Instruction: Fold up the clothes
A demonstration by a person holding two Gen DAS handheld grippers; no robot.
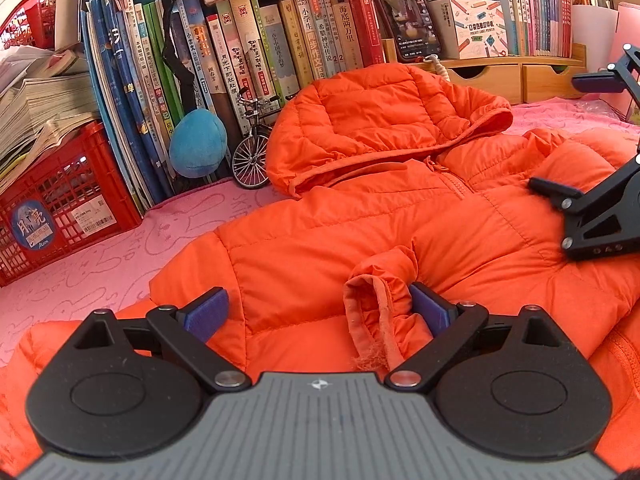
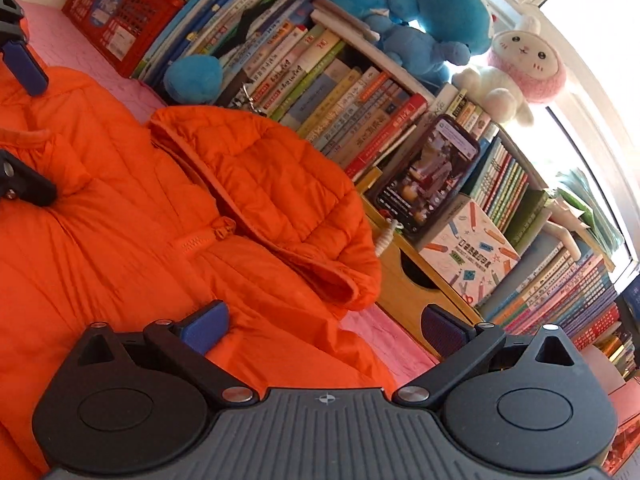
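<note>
Across the pink cloth point(image 1: 120, 256) lies the orange jacket point(image 1: 320, 240), hood point(image 1: 380, 128) at 12 o'clock, hem cut off below. Left gripper point(image 1: 320, 312) gapes wide around a sleeve cuff point(image 1: 376, 300). Right gripper point(image 2: 324, 328) stands spread, holding nothing, over the jacket's edge; books point(image 2: 340, 100) crowd beyond.

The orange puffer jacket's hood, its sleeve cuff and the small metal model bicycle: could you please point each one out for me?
Orange puffer jacket's hood point(image 1: 384, 120), left wrist view: quilted top panel.
Sleeve cuff point(image 1: 370, 300), left wrist view: frayed open end.
Small metal model bicycle point(image 1: 250, 158), left wrist view: spoked front wheel.
</note>
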